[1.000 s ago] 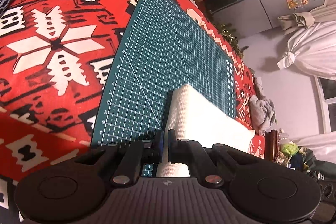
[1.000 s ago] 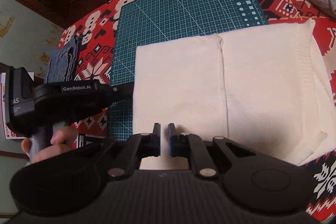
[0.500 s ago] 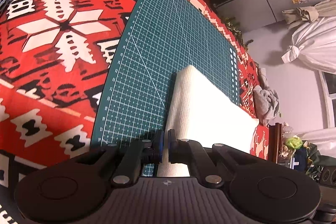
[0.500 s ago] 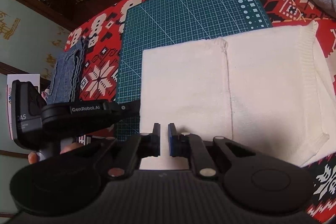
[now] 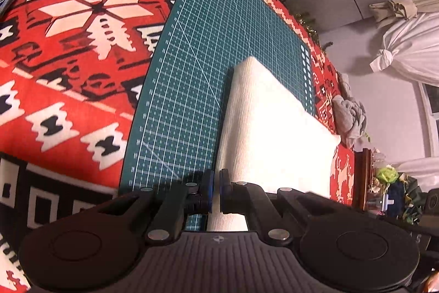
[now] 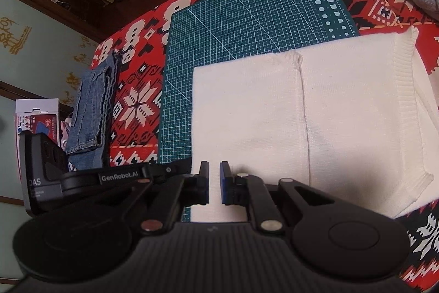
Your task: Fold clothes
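Right wrist view, our right gripper point(image 6: 214, 181) jaws narrowly parted over the near edge of the folded white sweater point(image 6: 301, 111), gripping nothing, sweater on the green cutting mat point(image 6: 247, 18), our left gripper point(image 5: 215, 190) likewise slightly parted at its left edge.

red patterned tablecloth point(image 6: 137, 106) — cutting mat point(image 6: 247, 26), jeans point(image 6: 90, 111)

The white sweater's point(image 6: 274, 117) near edge is hidden behind the right tongs point(image 6: 214, 181).
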`<state>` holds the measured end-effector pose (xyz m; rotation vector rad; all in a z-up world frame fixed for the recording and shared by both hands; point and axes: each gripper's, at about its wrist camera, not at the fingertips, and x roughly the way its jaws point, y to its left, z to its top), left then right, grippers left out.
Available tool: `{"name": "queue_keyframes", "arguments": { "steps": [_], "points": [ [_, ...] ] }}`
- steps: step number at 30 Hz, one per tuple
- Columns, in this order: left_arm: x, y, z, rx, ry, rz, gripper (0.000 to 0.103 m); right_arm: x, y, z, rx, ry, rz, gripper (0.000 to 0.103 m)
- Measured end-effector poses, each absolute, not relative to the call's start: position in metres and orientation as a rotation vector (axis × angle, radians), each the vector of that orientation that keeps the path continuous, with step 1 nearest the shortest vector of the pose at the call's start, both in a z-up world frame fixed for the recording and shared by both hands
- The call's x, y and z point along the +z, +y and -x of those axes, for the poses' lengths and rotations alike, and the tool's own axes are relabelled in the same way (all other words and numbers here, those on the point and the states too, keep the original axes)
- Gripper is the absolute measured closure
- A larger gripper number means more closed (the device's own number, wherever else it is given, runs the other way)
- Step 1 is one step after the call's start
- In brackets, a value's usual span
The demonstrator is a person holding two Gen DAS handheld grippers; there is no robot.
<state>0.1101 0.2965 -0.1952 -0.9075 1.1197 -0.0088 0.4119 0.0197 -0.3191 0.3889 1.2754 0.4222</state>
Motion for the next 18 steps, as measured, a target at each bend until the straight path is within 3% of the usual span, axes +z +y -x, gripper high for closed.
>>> {"name": "queue_keyframes", "arguments": {
  "steps": [18],
  "points": [
    [-0.188,0.282,-0.079,-0.029,1.162,0.876,0.100,-0.317,0.018,-0.411,0.433,1.276,-0.408,0.092]
  ]
}}
